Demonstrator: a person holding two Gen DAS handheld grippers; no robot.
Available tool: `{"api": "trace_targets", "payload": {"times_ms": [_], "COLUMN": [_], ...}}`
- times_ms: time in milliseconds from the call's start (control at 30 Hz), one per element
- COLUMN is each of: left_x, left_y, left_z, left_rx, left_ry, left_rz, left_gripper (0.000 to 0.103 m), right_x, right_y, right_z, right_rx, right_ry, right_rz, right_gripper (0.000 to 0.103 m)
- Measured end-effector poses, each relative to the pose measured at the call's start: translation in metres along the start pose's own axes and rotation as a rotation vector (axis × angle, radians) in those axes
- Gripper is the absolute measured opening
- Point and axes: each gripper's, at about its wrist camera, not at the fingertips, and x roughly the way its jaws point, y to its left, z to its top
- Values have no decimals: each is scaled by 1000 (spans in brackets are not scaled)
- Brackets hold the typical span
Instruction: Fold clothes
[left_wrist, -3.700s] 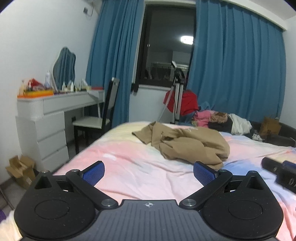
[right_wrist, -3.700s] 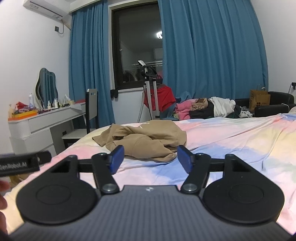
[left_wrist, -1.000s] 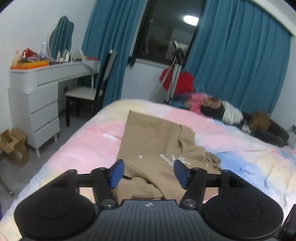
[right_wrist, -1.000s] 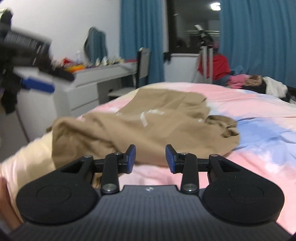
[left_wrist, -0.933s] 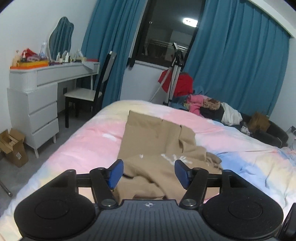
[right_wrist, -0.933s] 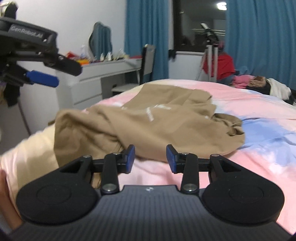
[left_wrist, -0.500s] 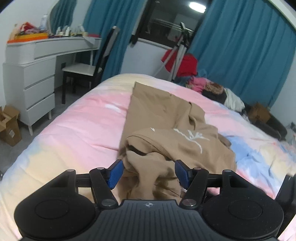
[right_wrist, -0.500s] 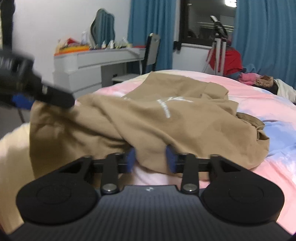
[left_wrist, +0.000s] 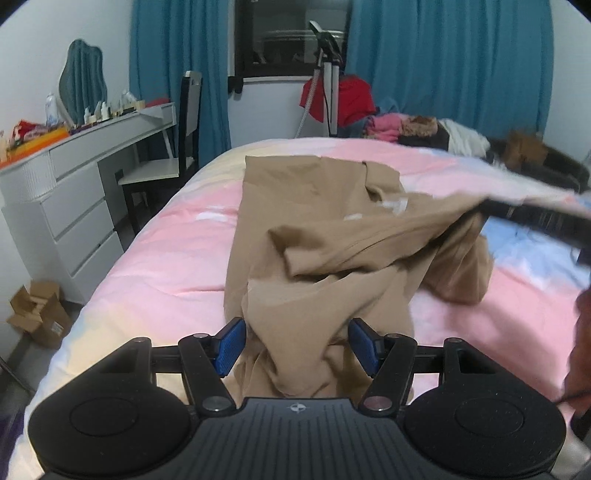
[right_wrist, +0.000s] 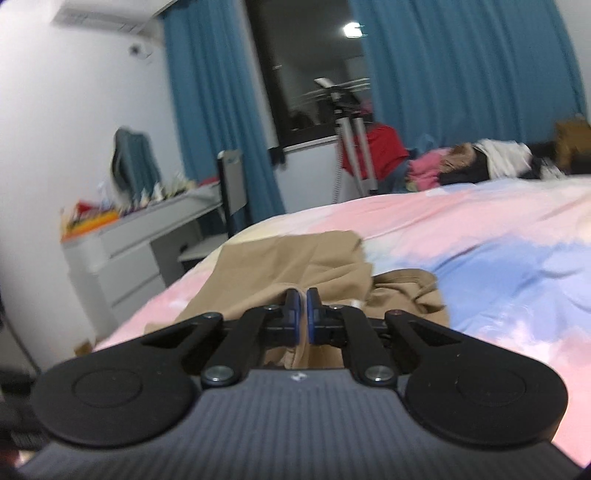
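The tan shirt (left_wrist: 317, 236) lies on the bed (left_wrist: 162, 266), on the pink part of the sheet, w/ its far end spread flat toward the window (left_wrist: 291, 37) and its near end all bunched up. It has small white marks on it. One edge is pulled up off the bed and stretched to the right, like a little tent.

The right gripper (right_wrist: 300, 310) has its two blue pads (right_wrist: 292, 314) squeezed almost together, w/ a thin bit of the tan shirt pinched between them. More tan cloth hangs down under it. In the left cam it shows as a blurry dark bar at the right side, right where the lifted edge ends.

The left gripper (left_wrist: 297, 343) is low over the near bunch of the shirt. Its blue pads (left_wrist: 229, 341) are wide apart, one on each side of the bunch. The cloth sits in the gap & looks to brush the pads, but nothing is squeezed.

Around the bed: a white dresser (left_wrist: 74, 192) on the left w/ bottles & bright stuff on top, a dark chair (left_wrist: 177, 140) next to it, a cardboard box (left_wrist: 37, 314) on the floor. Blue curtains (left_wrist: 443, 66) hang on both sides of the window. A tripod (left_wrist: 328, 81) w/ a red cloth stands past the bed, next to a pile of clothes (left_wrist: 417, 127). The right cam pic is blurry.
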Motion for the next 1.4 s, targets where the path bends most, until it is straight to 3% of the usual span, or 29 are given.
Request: {"api": "trace_targets", "payload": {"times_ms": [67, 133, 200, 367, 533, 567, 633, 667, 700, 867, 900, 933, 967, 1000, 1200, 1333, 1400], "left_x": [4, 7, 9, 1, -12, -14, -16, -17, -18, -26, -28, -32, -36, -40, -65, -72, -74], "left_y": [-3, -5, -5, 3, 8, 10, 13, 15, 17, 24, 25, 27, 31, 35, 68, 102, 121], "left_z": [-3, -6, -9, -7, -5, -5, -3, -3, -2, 1, 1, 2, 3, 5, 38, 70, 82], "left_rx": [21, 36, 43, 7, -43, -56, -79, -93, -107, -156, -159, -162, -169, -181, -138, -96, -50], "left_ry": [10, 15, 14, -7, -45, -50, -62, -68, -74, -113, -125, -137, -148, -155, -177, -109, -109], "left_rz": [12, 25, 35, 30, 17, 14, 9, 4, -1, -42, -50, -64, -82, -108, -318, -493, -510], "left_gripper": [55, 30, 16, 14, 12, 12, 11, 11, 11, 10, 10, 9, 9, 9, 8, 8, 7], "right_x": [-4, -8, -7, -4, -5, -4, -1, 0, 2, 22, 24, 27, 29, 31, 16, -1, -6], "right_y": [-9, -17, -26, -27, 8, 14, 26, 30, 34, 45, 46, 45, 40, 36, -10, -33, -43], "right_z": [3, 7, 11, 8, -5, -8, -16, -20, -23, -34, -35, -33, -30, -27, 5, 21, 27], "right_rx": [27, 37, 68, 82, -95, -143, -231, -262, -291, -369, -369, -358, -337, -316, -20, 112, 173], "right_ry": [-29, -61, -62, -16, 37, 45, 59, 64, 70, 88, 80, 76, 75, 73, -10, -85, -96], "right_rz": [-35, -72, -82, -1, 106, 104, 100, 99, 96, 60, 55, 37, 10, -18, -48, -52, -20], "right_gripper": [2, 2, 2, 4, 9, 15, 61, 68, 69, 67, 56, 29, 13, 8, 7, 6, 6]}}
